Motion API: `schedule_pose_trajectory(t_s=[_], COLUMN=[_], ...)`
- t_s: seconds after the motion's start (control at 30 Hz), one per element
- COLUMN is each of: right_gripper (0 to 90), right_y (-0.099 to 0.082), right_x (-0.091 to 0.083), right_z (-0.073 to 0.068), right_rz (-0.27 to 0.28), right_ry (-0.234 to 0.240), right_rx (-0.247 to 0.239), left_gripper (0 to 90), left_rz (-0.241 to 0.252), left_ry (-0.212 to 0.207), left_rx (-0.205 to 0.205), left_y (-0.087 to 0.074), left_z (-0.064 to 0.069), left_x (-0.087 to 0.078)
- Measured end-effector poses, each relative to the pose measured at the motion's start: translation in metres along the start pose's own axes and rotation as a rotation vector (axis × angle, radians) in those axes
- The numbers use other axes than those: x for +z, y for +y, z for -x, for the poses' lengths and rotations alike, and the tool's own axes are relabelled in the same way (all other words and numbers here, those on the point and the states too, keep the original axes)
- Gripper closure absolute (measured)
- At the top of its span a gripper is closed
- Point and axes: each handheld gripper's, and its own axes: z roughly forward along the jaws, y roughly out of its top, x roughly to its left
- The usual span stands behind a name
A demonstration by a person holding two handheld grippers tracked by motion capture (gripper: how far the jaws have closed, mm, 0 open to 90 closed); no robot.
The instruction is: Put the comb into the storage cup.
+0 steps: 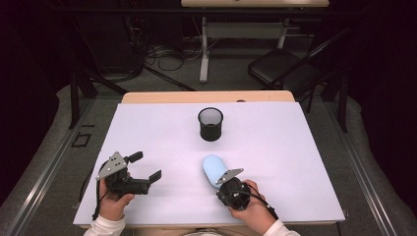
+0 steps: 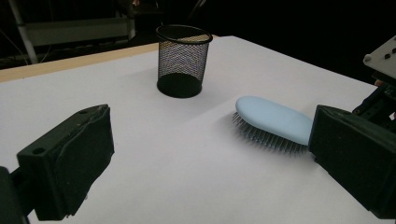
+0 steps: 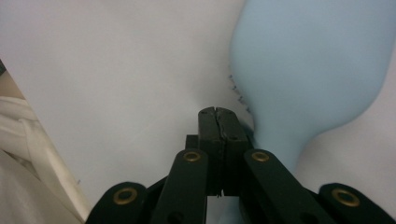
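1. Right claw (image 1: 222,183): jaws pressed flat together with nothing between them. In the right gripper view the two black pads meet in a thin seam, and they sit above the narrow neck of the hairbrush, just to one side of it.

2. Hairbrush (image 1: 212,170): light blue, oval head, lying bristles down on the white table top (image 1: 275,147). From the right claw it stretches straight ahead. The head fans out beyond the pad tips and the neck runs back under the claw. Whether the pads touch the neck cannot be told.

3. Left claw (image 1: 147,166): jaws wide apart and empty, held low over the table. In the left gripper view its two black pads frame the scene, one at each lower corner.

4. From the left claw, the hairbrush (image 2: 275,120) lies ahead and off to its right side, its handle end hidden behind that side's pad. Dark bristles show under the blue back.

5. Mesh cup (image 1: 210,124): black wire, upright and open-topped. It stands well beyond both claws, farther out than the brush head and apart from it.

6. The two claws sit well apart, with bare white table between them.
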Motion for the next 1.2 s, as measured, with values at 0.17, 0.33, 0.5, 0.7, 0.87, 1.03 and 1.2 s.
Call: schedule_pose_trajectory(t_s=[0.17,0.33,0.5,0.7,0.87,1.03,1.2], right_gripper=[90.0,90.0,90.0,90.0,90.0,88.4,86.0], right_y=[-0.006,-0.008,-0.012,-0.018,-0.022,-0.023,-0.020], right_x=[-0.002,-0.003,-0.005,-0.009,-0.012,-0.013,-0.019], right_z=[0.005,0.007,0.012,0.017,0.021,0.022,0.020], right_rz=[-0.001,0.002,-0.003,-0.004,0.002,0.013,0.040], right_ry=[0.005,0.004,0.000,-0.002,0.003,0.015,0.036], right_rx=[0.013,0.019,0.033,0.060,0.072,0.075,0.087], left_gripper=[0.4,0.4,0.8,0.8,0.8,1.2,1.5], left_rz=[0.001,0.001,0.001,-0.001,0.004,0.006,0.005], left_ry=[0.002,0.001,0.003,-0.004,0.004,-0.003,0.002], left_rx=[-0.001,-0.002,-0.003,-0.007,-0.012,-0.008,-0.009], left_y=[0.000,0.000,0.000,0.000,0.000,0.000,0.000], left_z=[0.000,0.000,-0.001,-0.002,-0.002,-0.002,-0.002], left_x=[0.000,0.000,-0.001,-0.001,-0.001,-0.001,-0.001])
